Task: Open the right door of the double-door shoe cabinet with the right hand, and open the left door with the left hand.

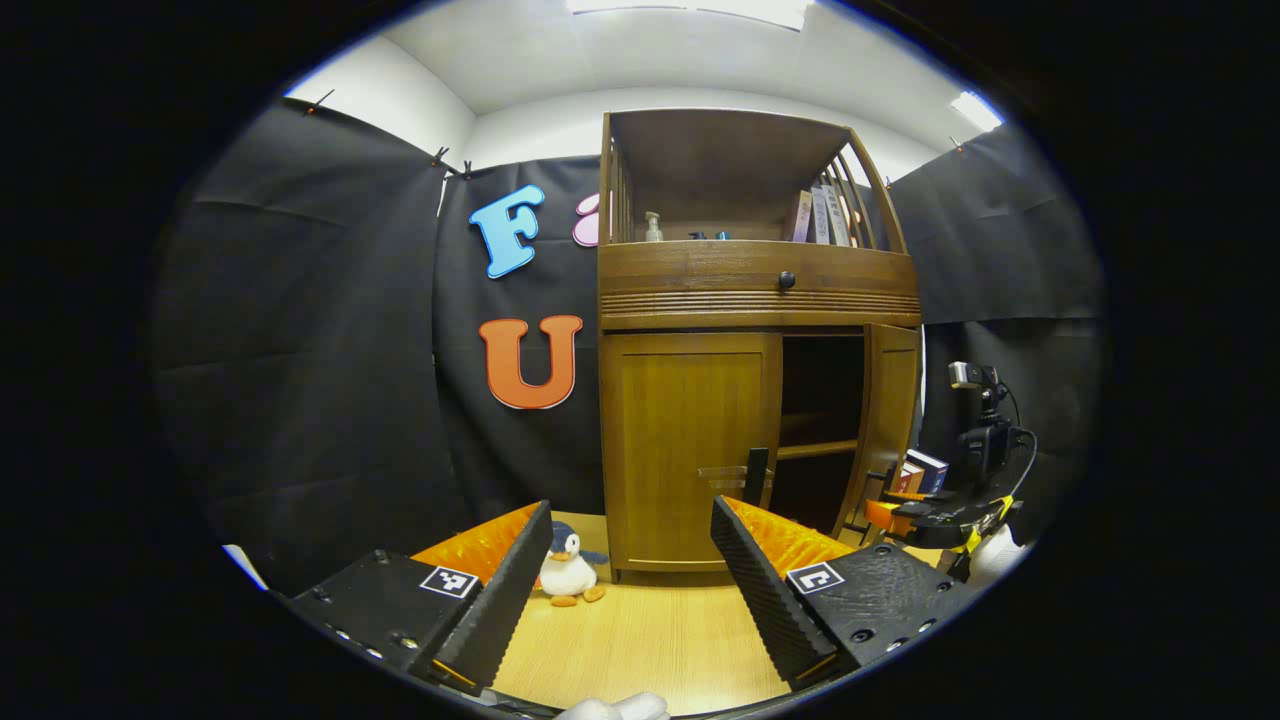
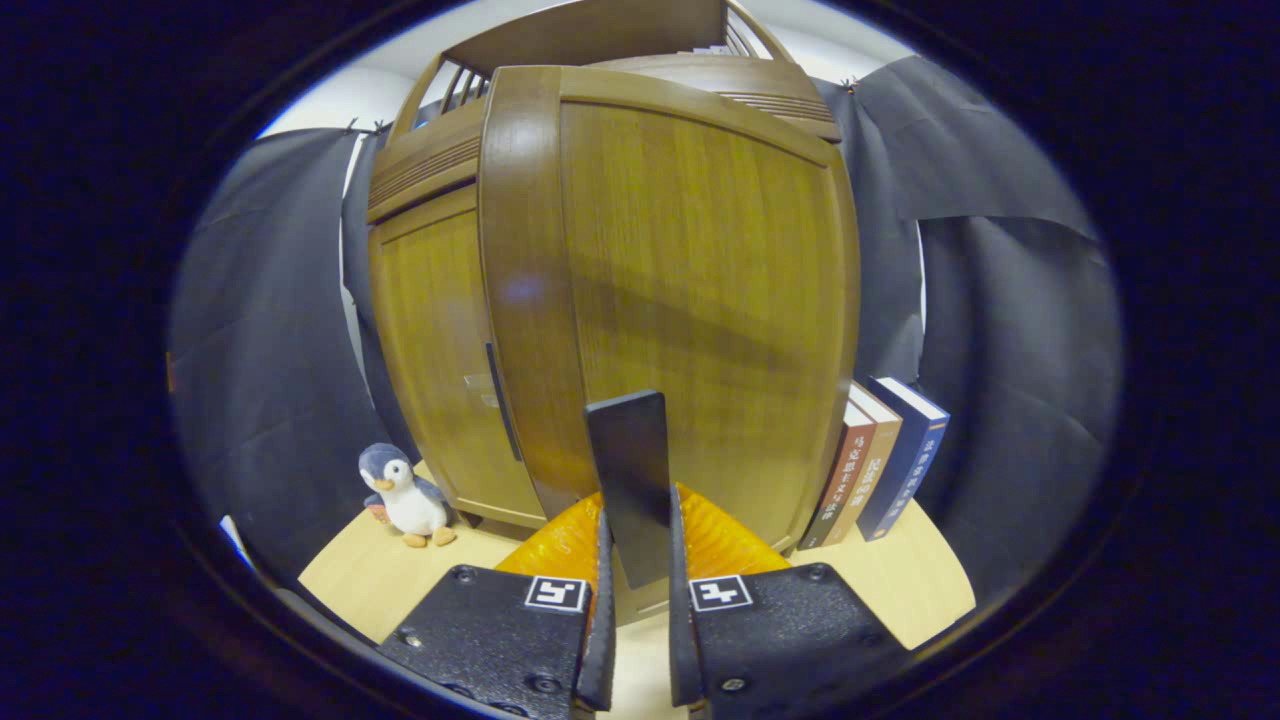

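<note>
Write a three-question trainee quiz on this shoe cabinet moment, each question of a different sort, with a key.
1. True or false: the right door of the shoe cabinet is swung open.
2. What is the right gripper clamped on? A) a book B) the right door's handle C) the penguin toy
3. Fill in: the left gripper is ____, short of the closed left door.

Key:
1. True; dark shelves show behind it in the left gripper view.
2. B
3. open
</note>
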{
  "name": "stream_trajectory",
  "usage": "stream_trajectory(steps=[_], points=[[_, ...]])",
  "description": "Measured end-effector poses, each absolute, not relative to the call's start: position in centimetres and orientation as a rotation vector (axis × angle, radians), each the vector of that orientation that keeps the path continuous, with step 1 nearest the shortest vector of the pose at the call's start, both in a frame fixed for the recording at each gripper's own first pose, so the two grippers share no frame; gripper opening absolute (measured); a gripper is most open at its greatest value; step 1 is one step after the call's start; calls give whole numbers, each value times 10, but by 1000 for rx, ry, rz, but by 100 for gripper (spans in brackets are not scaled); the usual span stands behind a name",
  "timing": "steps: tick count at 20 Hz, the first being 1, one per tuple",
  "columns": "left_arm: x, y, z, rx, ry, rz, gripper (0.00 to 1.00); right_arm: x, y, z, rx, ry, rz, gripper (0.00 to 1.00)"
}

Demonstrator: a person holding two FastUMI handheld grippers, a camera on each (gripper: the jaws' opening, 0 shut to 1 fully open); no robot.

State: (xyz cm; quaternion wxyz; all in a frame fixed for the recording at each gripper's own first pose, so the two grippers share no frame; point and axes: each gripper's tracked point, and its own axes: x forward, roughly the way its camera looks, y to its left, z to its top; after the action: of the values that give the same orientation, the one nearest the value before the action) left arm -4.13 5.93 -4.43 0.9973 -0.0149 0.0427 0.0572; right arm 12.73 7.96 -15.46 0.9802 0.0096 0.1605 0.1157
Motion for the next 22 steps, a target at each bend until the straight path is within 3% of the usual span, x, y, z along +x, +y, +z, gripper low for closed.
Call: stream_trajectory(steps=[9, 13, 16, 22], points=[[-25, 27, -48, -17, 91, 40, 96, 98, 35, -153, 46, 323, 184, 22], [-16, 15, -46, -17, 87, 16, 96, 90, 16, -153, 41, 322, 159, 18], [-11, 0, -43, -24, 83, -15, 96, 82, 1, -152, 25, 320, 146, 9], [-5, -28, -45, -12, 86, -67, 96, 74, -38, -150, 4, 315, 105, 5]])
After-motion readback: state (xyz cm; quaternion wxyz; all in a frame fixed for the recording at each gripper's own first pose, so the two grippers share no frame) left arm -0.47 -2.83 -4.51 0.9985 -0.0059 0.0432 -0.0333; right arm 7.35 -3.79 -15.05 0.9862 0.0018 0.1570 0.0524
